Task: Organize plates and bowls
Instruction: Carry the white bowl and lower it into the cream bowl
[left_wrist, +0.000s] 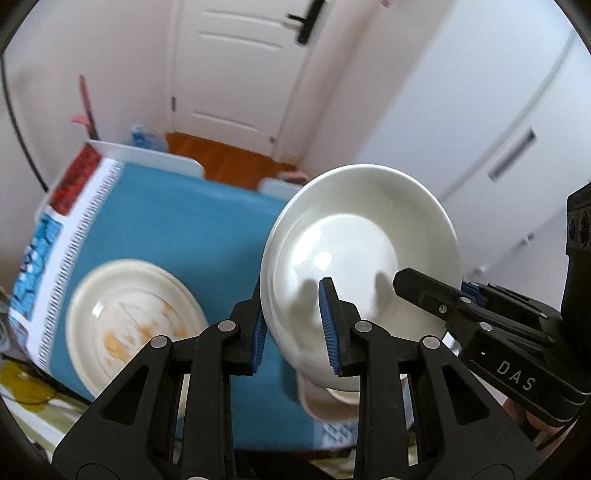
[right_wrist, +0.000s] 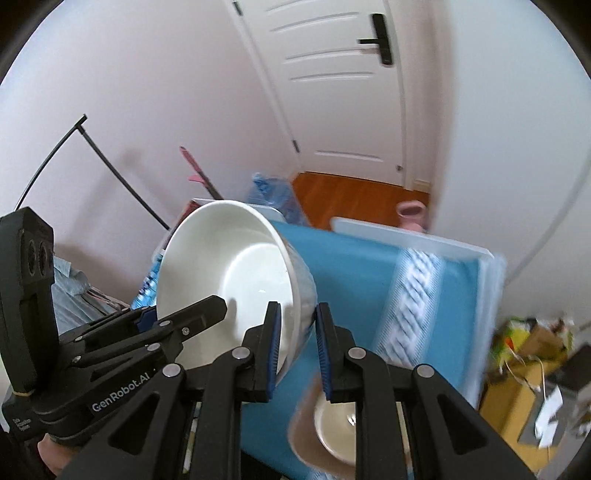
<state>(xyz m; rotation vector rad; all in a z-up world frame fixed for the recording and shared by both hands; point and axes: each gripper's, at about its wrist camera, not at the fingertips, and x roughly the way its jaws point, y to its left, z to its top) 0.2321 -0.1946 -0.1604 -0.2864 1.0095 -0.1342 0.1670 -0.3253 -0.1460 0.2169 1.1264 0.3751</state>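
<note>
Both grippers are up off the table and on the same white bowl (left_wrist: 362, 258), held in the air, tipped on its side with the mouth facing the cameras. The left gripper (left_wrist: 295, 325) has its jaws clamped on the bowl's rim at about 7 o'clock, one blue pad inside, one outside. The right gripper (right_wrist: 297, 343) pinches the wall on the opposite side, jaws closed on it the same way, one pad in, one out.

Below, the blue tablecloth (left_wrist: 177, 229) runs out to a white patterned border at 9 o'clock in the left view, and the table edge drops away just past it. A wide stretch of bare blue cloth lies between the raised bowl and the dirty plate (left_wrist: 133, 325), which sits at 8 o'clock with orange smears on it.

The left wrist view alone shows that plate. The right wrist view alone shows a small cream bowl (right_wrist: 336, 428) resting in a tan dish (right_wrist: 306, 435) at 6 o'clock, right under the right gripper, plus cardboard clutter (right_wrist: 532, 373) off the table edge at 4 o'clock. A white door (right_wrist: 340, 92) stands at 12 o'clock.
</note>
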